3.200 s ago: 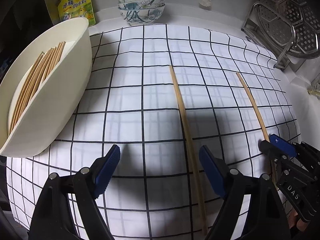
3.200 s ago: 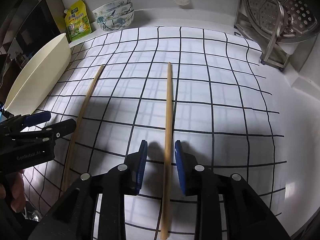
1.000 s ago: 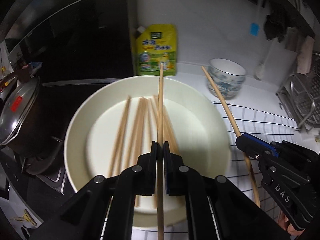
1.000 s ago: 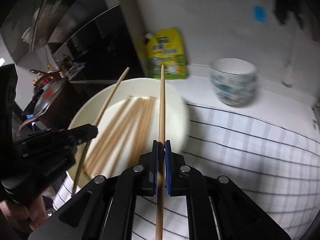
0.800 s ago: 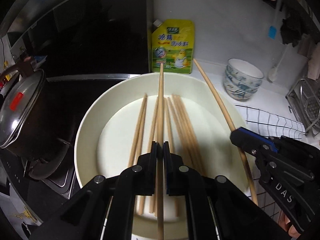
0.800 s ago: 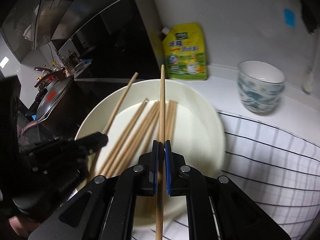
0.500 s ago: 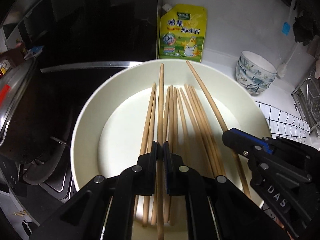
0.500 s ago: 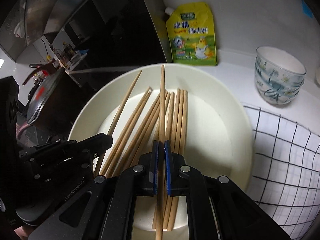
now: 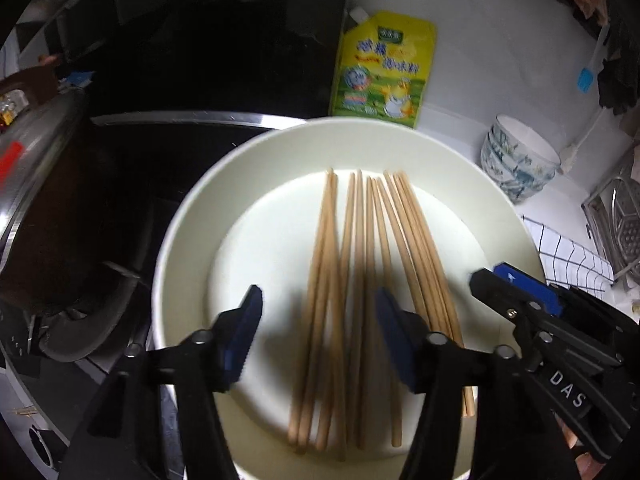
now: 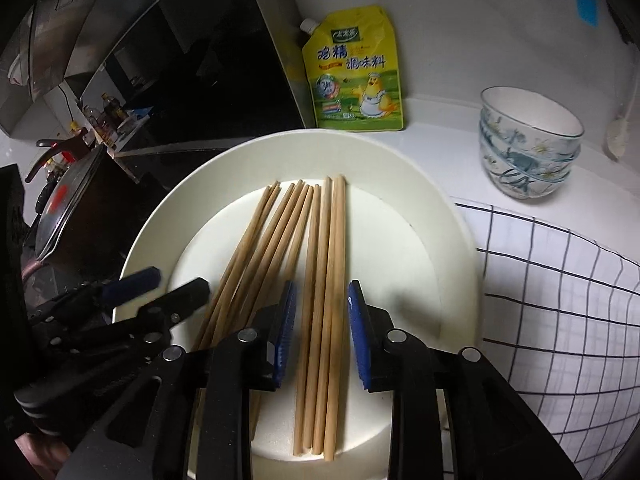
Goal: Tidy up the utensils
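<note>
The chopsticks [image 9: 360, 272] lie as a loose bundle of wooden sticks on the flat bottom of a wide cream bowl [image 9: 188, 240], running roughly parallel from the far inner wall toward the cameras; in the right wrist view the chopsticks [image 10: 320, 256] split into a slanted group on the left and a straighter group on the right. The left gripper [image 9: 318, 330] hangs over the bowl with its blue-padded jaws spread wide, nothing between them, the sticks lying beneath the gap. The right gripper [image 10: 322, 330] is also released, its jaws parted more narrowly above the straighter sticks and holding none of them. Each gripper shows in the other's view: the right gripper at the right edge of the left wrist view, the left gripper [image 10: 152, 284] at the lower left of the right wrist view. Behind the bowl a yellow seasoning pouch [image 10: 354, 76] leans against the white wall, and stacked patterned bowls [image 10: 528, 148] stand to its right on the counter. A checked cloth [image 10: 560, 300] lies just beside the bowl's right rim, and a lidded dark pot [image 9: 36, 184] sits at left.
</note>
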A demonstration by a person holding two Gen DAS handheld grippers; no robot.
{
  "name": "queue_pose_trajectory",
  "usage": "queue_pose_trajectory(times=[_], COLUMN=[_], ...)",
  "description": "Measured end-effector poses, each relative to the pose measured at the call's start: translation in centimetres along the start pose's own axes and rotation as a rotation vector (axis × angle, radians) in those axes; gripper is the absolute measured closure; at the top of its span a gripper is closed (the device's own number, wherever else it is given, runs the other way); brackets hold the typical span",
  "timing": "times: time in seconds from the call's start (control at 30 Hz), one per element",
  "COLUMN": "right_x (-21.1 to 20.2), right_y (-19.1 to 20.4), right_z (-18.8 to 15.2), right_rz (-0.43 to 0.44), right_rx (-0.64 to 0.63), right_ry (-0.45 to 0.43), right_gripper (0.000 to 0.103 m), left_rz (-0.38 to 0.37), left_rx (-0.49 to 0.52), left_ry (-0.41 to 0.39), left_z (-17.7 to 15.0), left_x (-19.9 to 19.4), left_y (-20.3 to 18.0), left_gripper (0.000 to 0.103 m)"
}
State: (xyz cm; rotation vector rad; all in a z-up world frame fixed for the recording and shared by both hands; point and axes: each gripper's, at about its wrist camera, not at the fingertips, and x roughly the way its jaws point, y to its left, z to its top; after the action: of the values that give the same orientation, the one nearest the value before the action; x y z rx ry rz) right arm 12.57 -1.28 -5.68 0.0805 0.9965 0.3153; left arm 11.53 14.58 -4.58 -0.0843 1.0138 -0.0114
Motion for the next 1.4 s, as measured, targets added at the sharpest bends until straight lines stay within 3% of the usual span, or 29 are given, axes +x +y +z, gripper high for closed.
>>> queue_pose_trajectory(times=[0.17,0.77,0.87,1.1,1.23,1.4], right_x=[-1.3,-4.6,-5.1,-5.6,-6.1,-6.7], right_y=[0.0,1.0,1.3,1.8,2.1,2.3], right_z=[-0.6,-2.8,-2.9,-3.0,-3.2,-3.2], right_rz=[-0.012,-0.051,-0.051,-0.060,-0.062,-0.071], right_rx=[0.008,0.020,0.015,0.006,0.006,0.006], right_ry=[-0.014,-0.041,-0.051,-0.056,-0.059,-0.065], right_gripper=[0.071,0.059,0.056,0.052,0.047,0.039], left_rz=[0.010,0.009,0.015,0.018,0.025,0.029], left_rx=[0.005,0.018,0.021,0.024,0.010,0.004], left_ry=[-0.002,-0.044,-0.057,-0.072,-0.086,-0.102], left_z=[-0.4,-1.0,-1.0,-1.0,-1.0,-0.8], left_x=[-1.3,-4.5,-5.0,-5.8,-6.4,-7.1], left_y=[0.4,1.0,1.1,1.3,1.6,1.9], left_gripper=[0.039,0.038,0.029,0.028,0.013,0.011])
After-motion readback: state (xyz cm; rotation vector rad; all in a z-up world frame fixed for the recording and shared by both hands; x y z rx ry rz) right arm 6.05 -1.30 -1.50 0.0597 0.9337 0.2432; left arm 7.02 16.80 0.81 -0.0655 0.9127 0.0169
